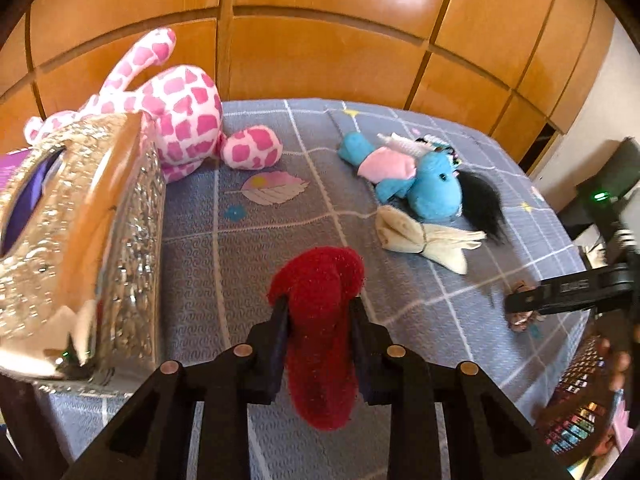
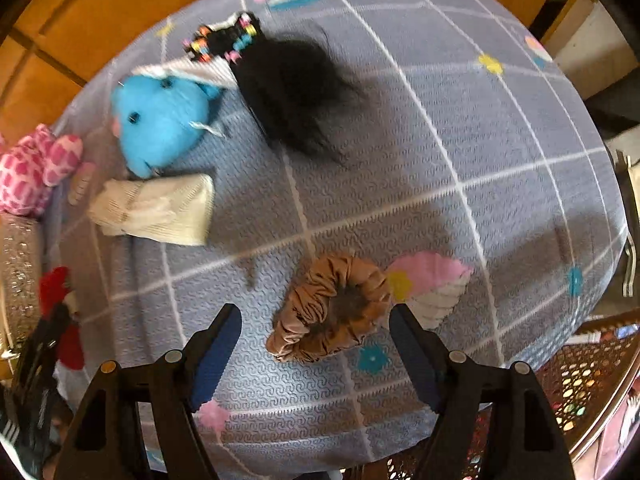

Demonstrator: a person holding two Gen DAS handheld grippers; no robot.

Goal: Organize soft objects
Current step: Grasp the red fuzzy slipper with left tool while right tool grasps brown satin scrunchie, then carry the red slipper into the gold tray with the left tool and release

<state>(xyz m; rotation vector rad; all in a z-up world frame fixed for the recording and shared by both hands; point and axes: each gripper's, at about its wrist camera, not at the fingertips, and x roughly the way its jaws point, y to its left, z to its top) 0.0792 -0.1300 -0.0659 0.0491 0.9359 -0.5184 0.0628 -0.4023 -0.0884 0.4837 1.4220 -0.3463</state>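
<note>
Two spread fingers of the right hand-held gripper (image 2: pixel 316 344) straddle the brown scrunchie (image 2: pixel 330 308) directly below, while the left hand-held gripper (image 1: pixel 320 312) clamps the red scrunchie (image 1: pixel 320 320).

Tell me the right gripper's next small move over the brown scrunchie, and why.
Probably lower the right gripper a little further, then close. Its jaws stand open on either side of the brown scrunchie, which lies flat on the bedspread, and the pads do not yet press it.
</note>
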